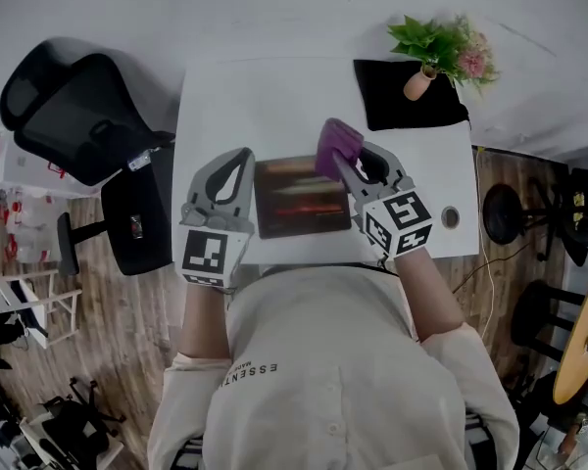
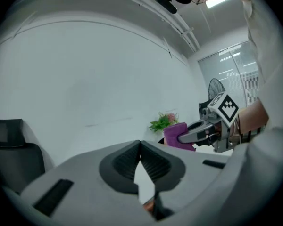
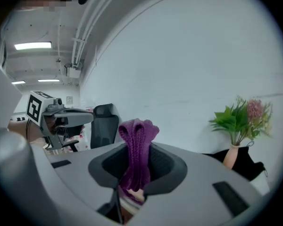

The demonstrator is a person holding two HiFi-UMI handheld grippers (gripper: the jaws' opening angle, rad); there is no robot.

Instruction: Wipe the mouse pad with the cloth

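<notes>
A dark mouse pad (image 1: 302, 200) with red and brown streaks lies at the near middle of the white table (image 1: 265, 106). My right gripper (image 1: 339, 162) hovers over the pad's right far corner, shut on a purple cloth (image 1: 337, 143). In the right gripper view the folded cloth (image 3: 137, 149) stands up between the pads. My left gripper (image 1: 241, 161) is at the pad's left edge, shut with nothing in it; its pads meet at the tips (image 2: 140, 146). Both grippers point up and away toward the wall. From the left gripper view the cloth (image 2: 174, 134) shows in the right gripper (image 2: 191, 136).
A black mat (image 1: 408, 96) at the table's far right carries a potted plant (image 1: 439, 51). A round cable hole (image 1: 451, 217) sits near the right front edge. A black office chair (image 1: 71, 116) and a dark stool (image 1: 137, 219) stand left of the table.
</notes>
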